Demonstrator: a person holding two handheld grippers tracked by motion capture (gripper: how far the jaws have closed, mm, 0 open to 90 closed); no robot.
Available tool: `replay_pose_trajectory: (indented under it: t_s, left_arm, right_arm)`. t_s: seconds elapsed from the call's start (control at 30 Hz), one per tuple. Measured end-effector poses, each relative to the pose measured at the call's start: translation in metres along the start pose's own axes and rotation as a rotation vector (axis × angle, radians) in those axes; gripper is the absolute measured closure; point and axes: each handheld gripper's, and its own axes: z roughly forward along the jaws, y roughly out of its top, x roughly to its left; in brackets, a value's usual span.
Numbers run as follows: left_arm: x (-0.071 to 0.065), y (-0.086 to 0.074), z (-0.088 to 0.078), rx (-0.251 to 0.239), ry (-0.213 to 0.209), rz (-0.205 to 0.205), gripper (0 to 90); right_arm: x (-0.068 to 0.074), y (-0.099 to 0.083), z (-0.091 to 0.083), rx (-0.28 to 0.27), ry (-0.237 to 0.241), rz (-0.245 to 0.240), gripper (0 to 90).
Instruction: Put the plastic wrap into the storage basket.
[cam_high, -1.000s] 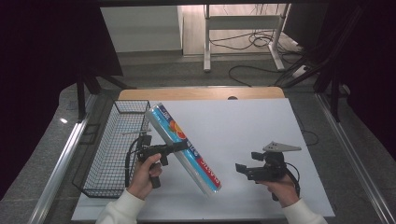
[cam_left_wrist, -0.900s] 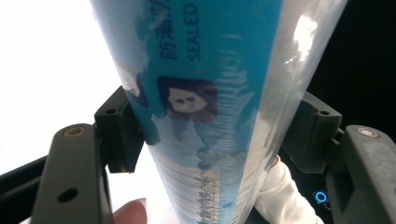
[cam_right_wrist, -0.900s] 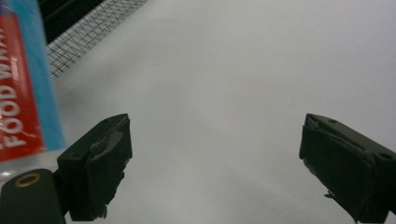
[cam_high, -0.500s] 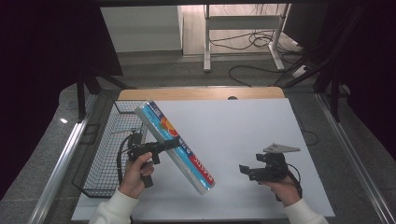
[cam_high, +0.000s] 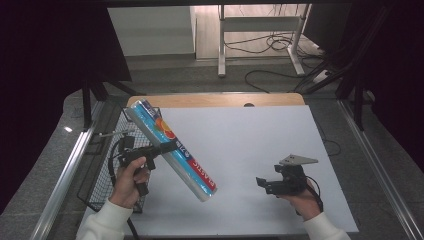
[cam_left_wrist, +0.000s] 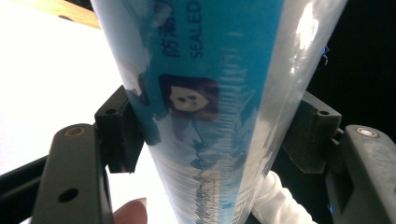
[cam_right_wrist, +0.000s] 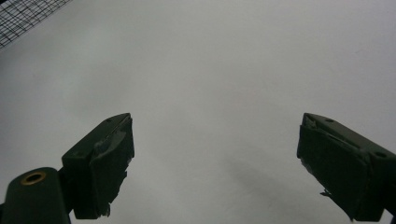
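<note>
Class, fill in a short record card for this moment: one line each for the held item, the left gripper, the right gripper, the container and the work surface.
held item: blue roll of plastic wrap, tilted, lifted off the table
left gripper: jaws shut on the roll near its middle
right gripper: jaws open, holding nothing, low over the sheet
container: black wire basket at the table's left edge
work surface: white sheet on a wooden table
</note>
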Motion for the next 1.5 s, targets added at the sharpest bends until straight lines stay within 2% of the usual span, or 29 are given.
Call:
replay_pose_trajectory:
  t_s: [0.17,0.43,0.77,0.87,1.07,1.33,1.5]
  left_arm:
    - [-0.003,0.008,-0.014,-0.004,0.021,0.007,31.5]
    - [-0.004,0.020,-0.042,-0.026,0.082,0.016,31.6]
    - [-0.003,0.037,-0.085,-0.034,0.189,0.038,31.6]
    - [-0.003,0.042,-0.095,-0.035,0.210,0.045,31.6]
    - [-0.002,0.047,-0.110,-0.039,0.257,0.046,31.6]
    - [0.002,0.048,-0.126,-0.037,0.283,0.039,31.7]
    - [0.003,0.053,-0.138,-0.039,0.315,0.043,31.7]
  right_arm:
    - [-0.001,0.000,0.000,0.001,0.005,0.000,11.3]
    - [-0.002,0.000,0.000,0.003,-0.003,0.004,11.3]
    - [-0.002,-0.001,0.001,0.012,-0.008,0.003,11.7]
    - [-0.002,-0.001,0.001,0.014,-0.009,0.002,11.7]
    - [-0.002,-0.001,0.001,0.015,-0.014,0.003,11.7]
    - [-0.002,-0.002,0.003,0.023,-0.022,-0.003,11.7]
    - [-0.001,-0.002,0.003,0.026,-0.024,-0.003,11.7]
